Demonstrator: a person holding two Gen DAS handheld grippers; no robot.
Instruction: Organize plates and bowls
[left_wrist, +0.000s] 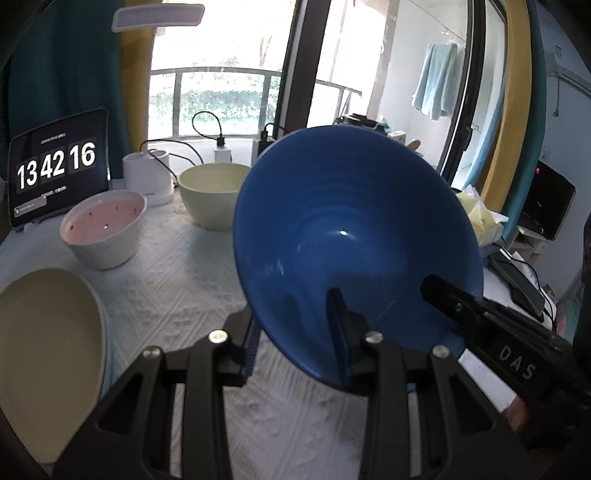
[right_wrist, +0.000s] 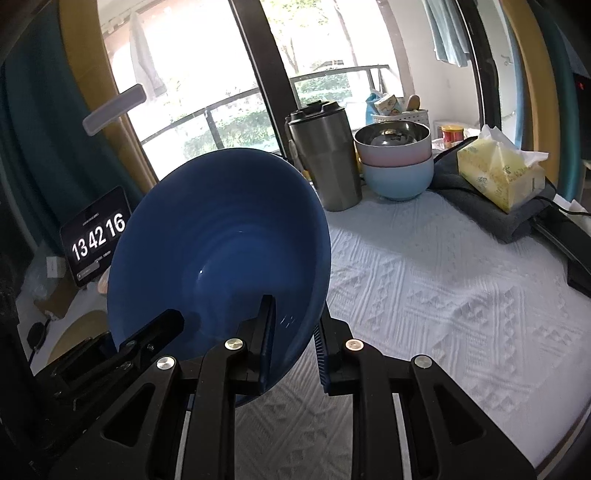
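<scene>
Both tools are clamped on the same blue bowl, which hangs tilted in the air above the white textured tablecloth: the left gripper pinches the near rim with one finger inside the bowl and one outside, and the right gripper does the same on the rim at its own side, so each tool's black finger shows inside the bowl in the other's view. The chief risk sits right here at the fingertips. The glazed wall looks smooth and steep, and two rim pinches pulling in slightly different directions could twist the bowl out of one grip or let it slide down onto the cloth. Releasing one tool early would probably leave the bowl swinging from a single edge hold. Just left of the left gripper, a cream plate lies close enough that a dropped bowl might strike it. Further ahead of it stand a pink-lined white bowl and a cream bowl, likely stacking targets; a careless descent could chip a rim. Ahead and right of the right gripper, a steel tumbler and stacked pastel bowls stand well apart, out of immediate danger.
</scene>
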